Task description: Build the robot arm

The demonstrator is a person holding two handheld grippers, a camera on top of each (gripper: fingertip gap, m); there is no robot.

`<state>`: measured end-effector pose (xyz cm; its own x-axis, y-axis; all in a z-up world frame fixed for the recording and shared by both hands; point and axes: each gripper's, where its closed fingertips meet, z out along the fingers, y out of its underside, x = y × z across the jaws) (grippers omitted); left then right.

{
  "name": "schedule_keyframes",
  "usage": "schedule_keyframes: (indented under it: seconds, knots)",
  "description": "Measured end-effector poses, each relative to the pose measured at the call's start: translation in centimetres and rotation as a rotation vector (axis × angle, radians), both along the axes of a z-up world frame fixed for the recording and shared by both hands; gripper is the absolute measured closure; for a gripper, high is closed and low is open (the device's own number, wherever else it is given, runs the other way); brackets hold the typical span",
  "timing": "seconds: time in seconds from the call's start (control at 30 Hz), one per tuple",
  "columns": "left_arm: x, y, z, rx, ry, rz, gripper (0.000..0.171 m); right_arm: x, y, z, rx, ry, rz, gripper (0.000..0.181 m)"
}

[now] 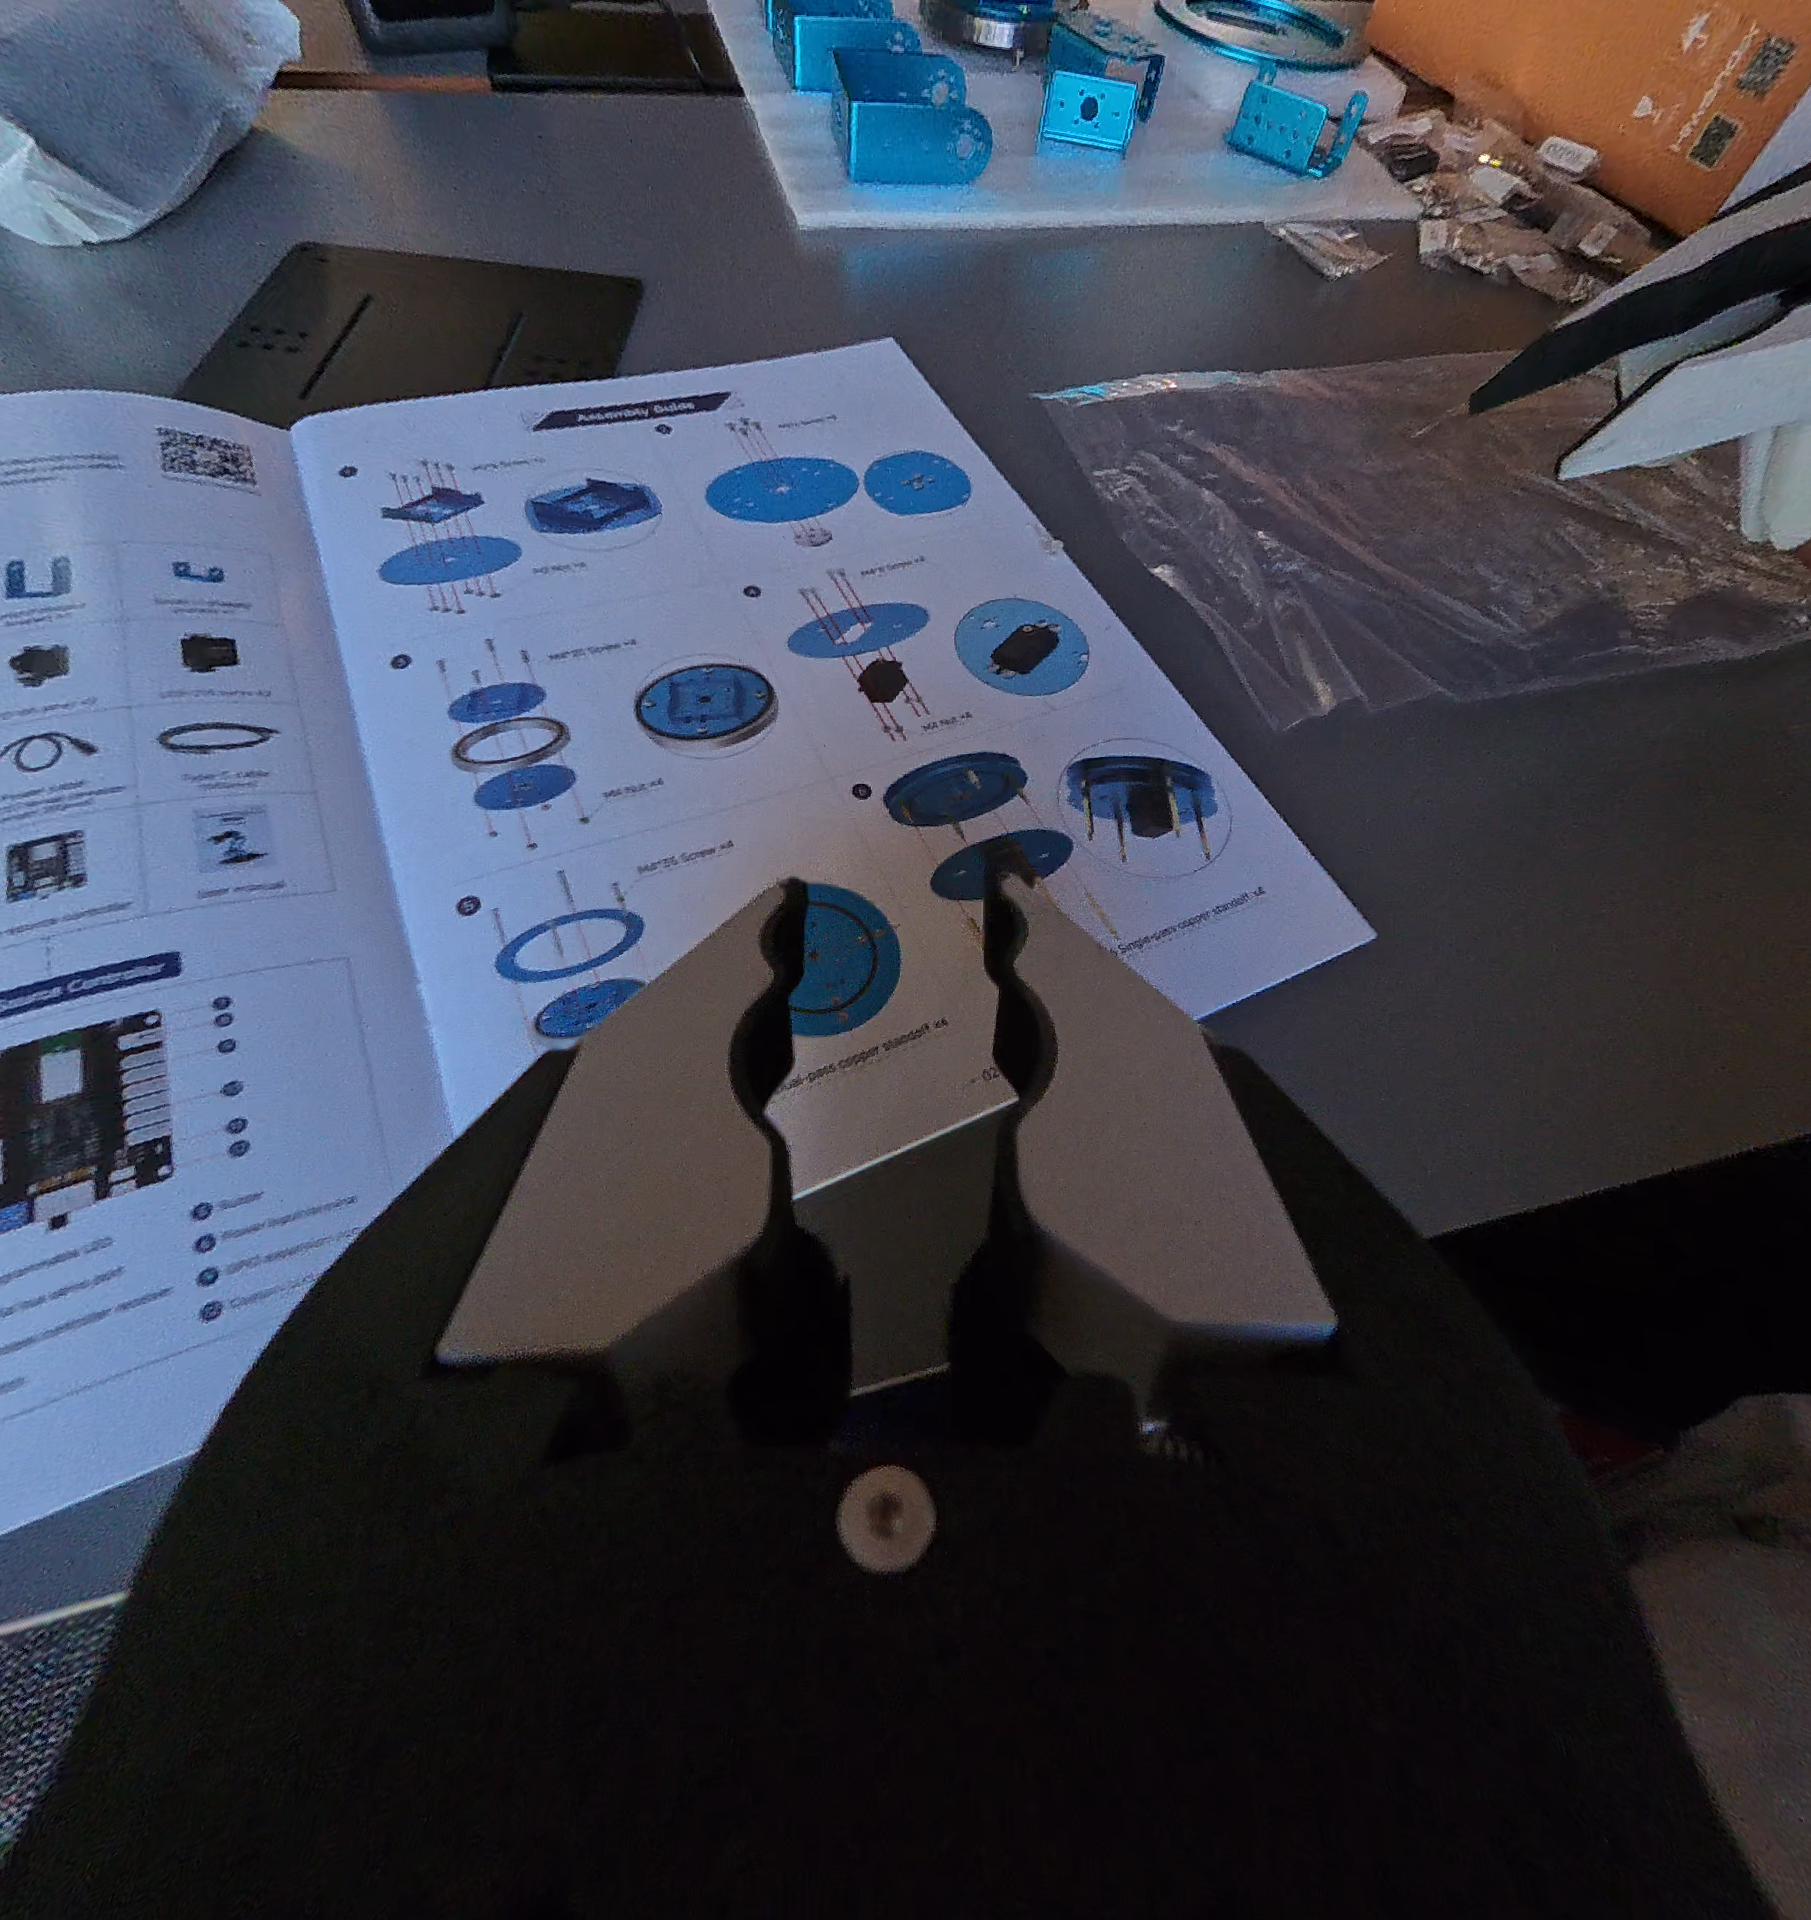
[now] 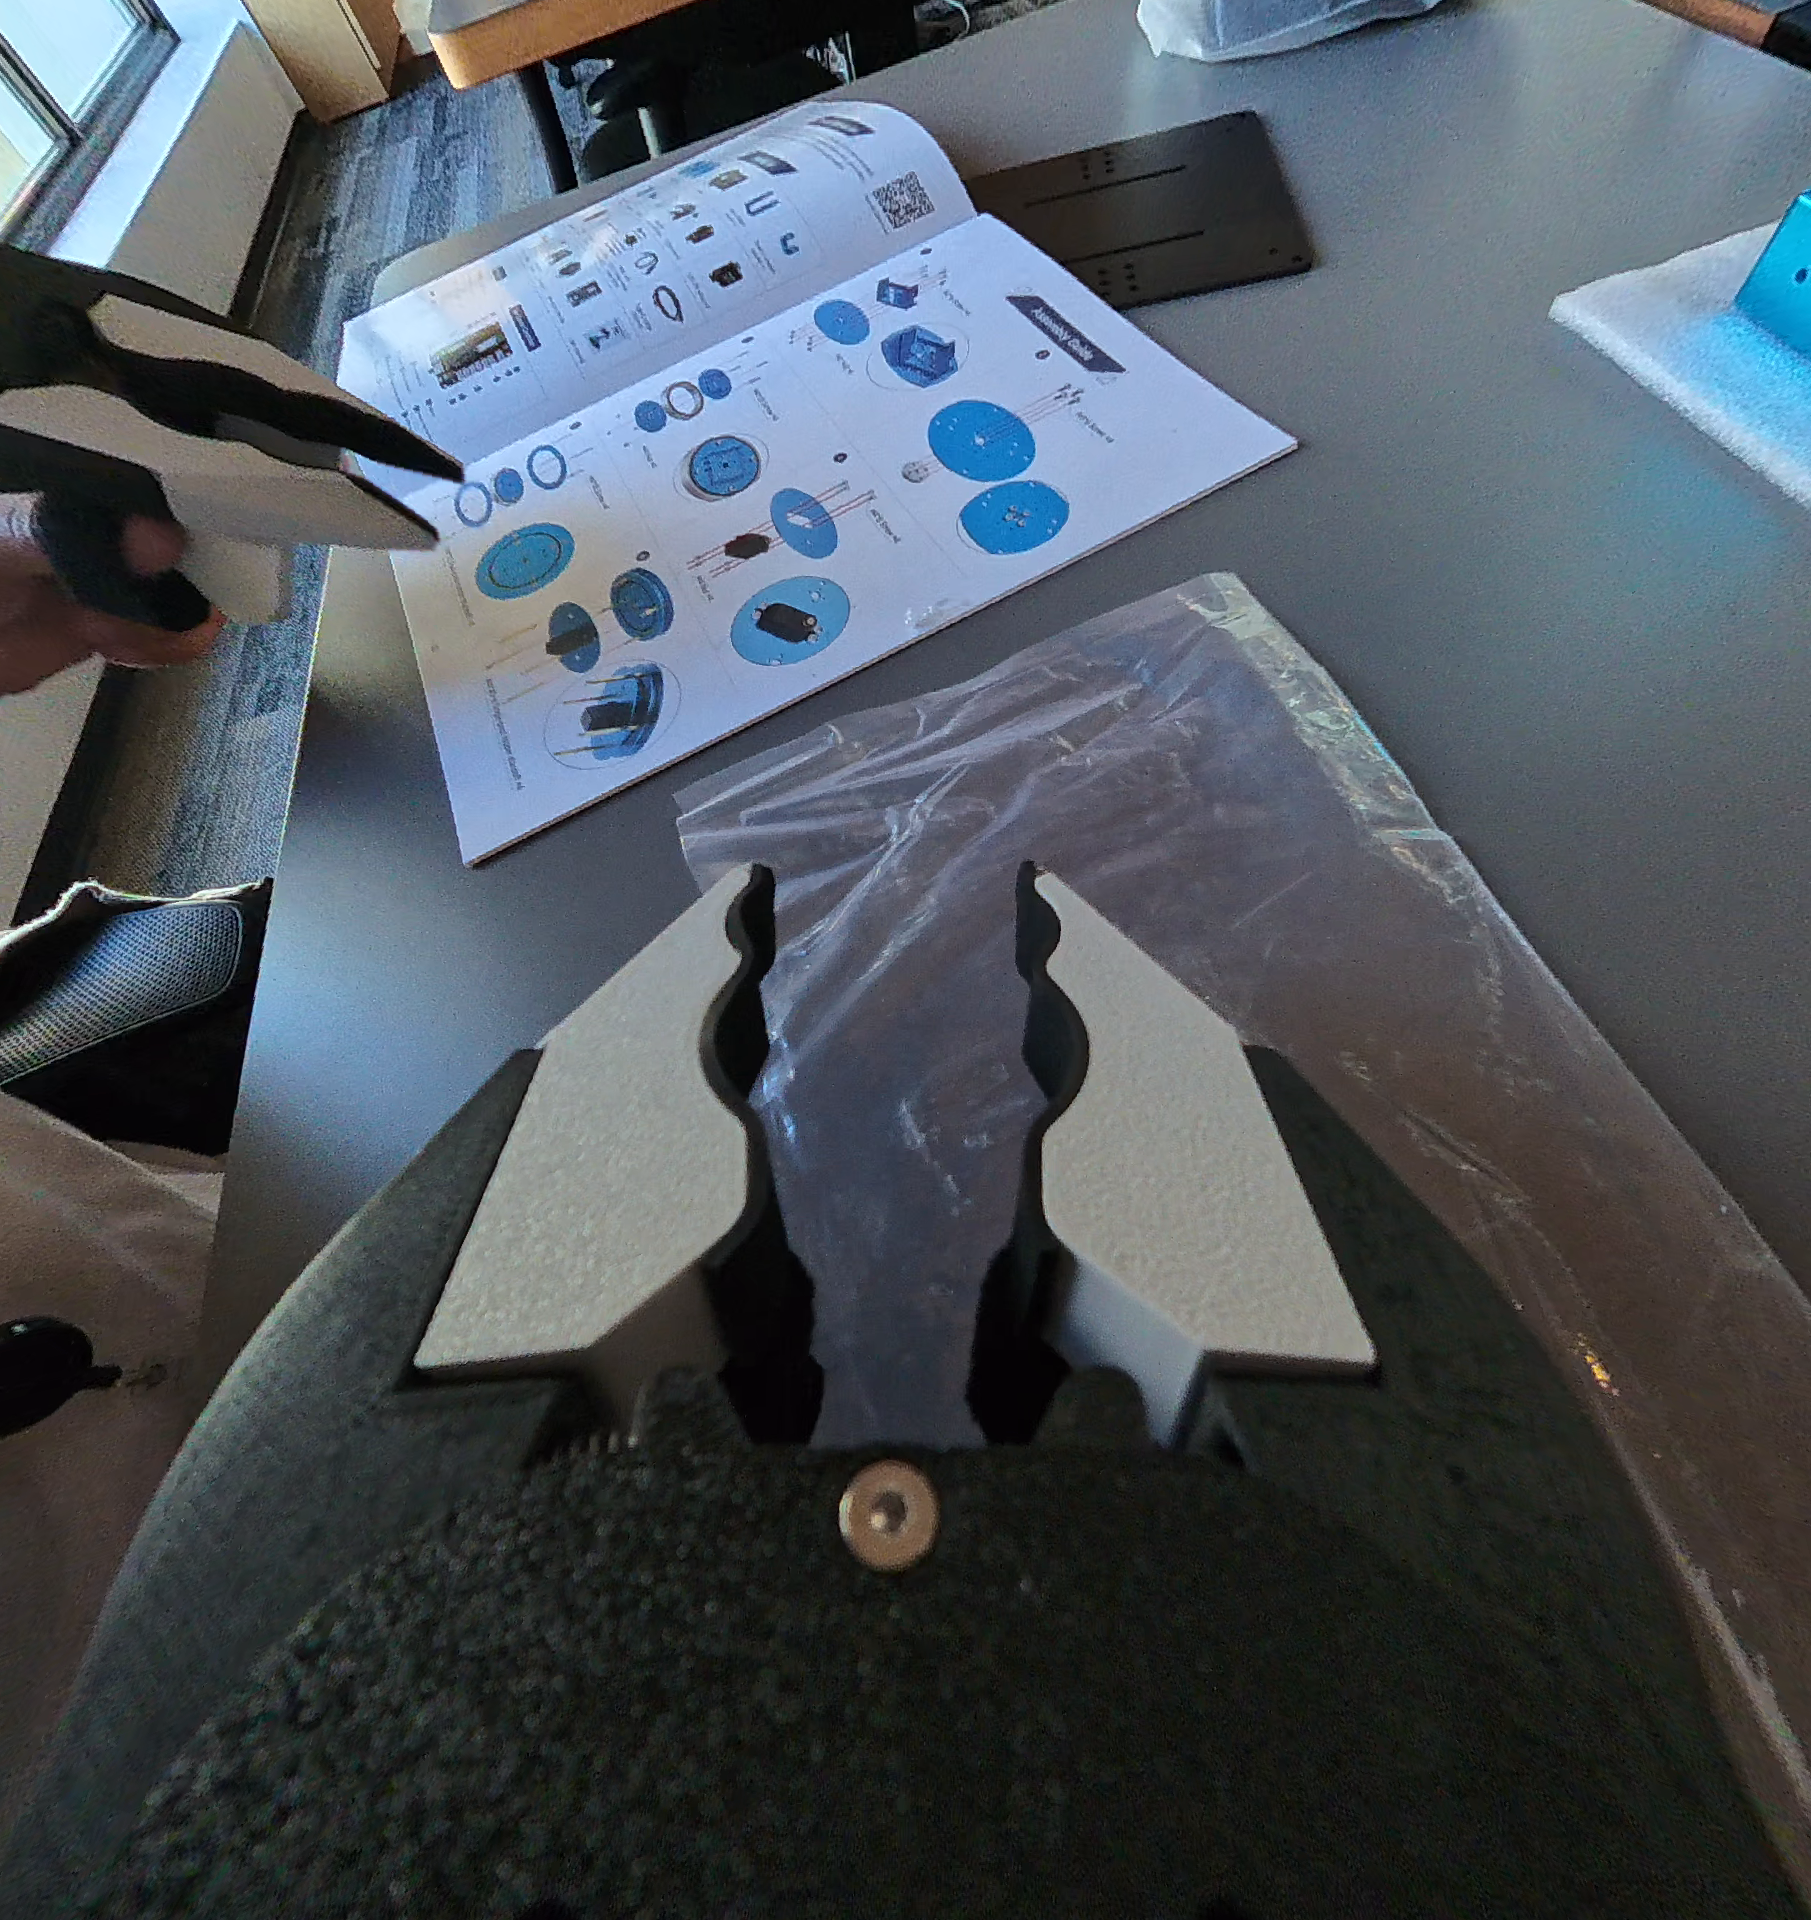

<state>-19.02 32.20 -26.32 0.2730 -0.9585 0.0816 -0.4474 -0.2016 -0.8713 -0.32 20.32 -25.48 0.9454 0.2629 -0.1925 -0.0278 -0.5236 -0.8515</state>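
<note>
My left gripper [image 1: 893,891] is open and empty, hovering low over the lower right page of an open instruction booklet [image 1: 672,675] that lies flat on the grey table. My right gripper [image 2: 896,878] is open and empty, just above the near end of a crumpled clear plastic bag [image 2: 1140,831] lying to the right of the booklet [image 2: 776,468]. The bag [image 1: 1400,551] also shows in the left wrist view, with the right gripper [image 1: 1524,431] over its far right part. The left gripper [image 2: 439,504] shows at the left edge of the right wrist view, held by a hand.
A black slotted plate [image 1: 413,322] lies behind the booklet. Several blue metal brackets [image 1: 911,125] sit on a white foam sheet [image 1: 1088,197] at the back, beside small parts bags [image 1: 1503,208] and a cardboard box [image 1: 1607,94]. White foam wrap [image 1: 80,114] sits at the back left. The tips of one gripper are about 25 cm away from the tips of the other. The left tips stand about 30 cm off the black slotted plate [image 1: 413,322]. My right wrist view [image 2: 1159,197] looks at it from another angle.
</note>
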Motion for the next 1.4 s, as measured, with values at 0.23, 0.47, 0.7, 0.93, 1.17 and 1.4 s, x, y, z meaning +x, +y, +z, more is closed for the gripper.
schedule_keyframes:
  seconds: [0.23,0.47,0.7,0.93,1.17,1.4]
  knots:
    - [-2.9,2.5,1.1,0.061,0.035,0.079,0.138,-0.1,-0.1,-0.3,-0.009,-0.047,0.000,0.138]
    - [-6.3,5.4,2.6,0.068,0.029,0.193,0.138,0.3,-0.2,-0.2,-0.005,-0.045,-0.009,0.139]
    - [-6.7,5.5,2.3,0.095,0.066,0.198,0.138,0.6,-0.2,-0.4,-0.013,-0.037,-0.017,0.140]
    - [-6.3,5.2,2.0,0.097,0.079,0.184,0.138,0.6,-0.2,-0.5,-0.016,-0.048,-0.017,0.141]
    - [-6.2,5.1,1.9,0.098,0.085,0.180,0.138,0.6,-0.2,-0.6,-0.021,-0.053,-0.014,0.141]
    - [-6.1,5.1,1.6,0.090,0.091,0.176,0.138,0.6,-0.2,-0.9,-0.031,-0.050,-0.015,0.142]
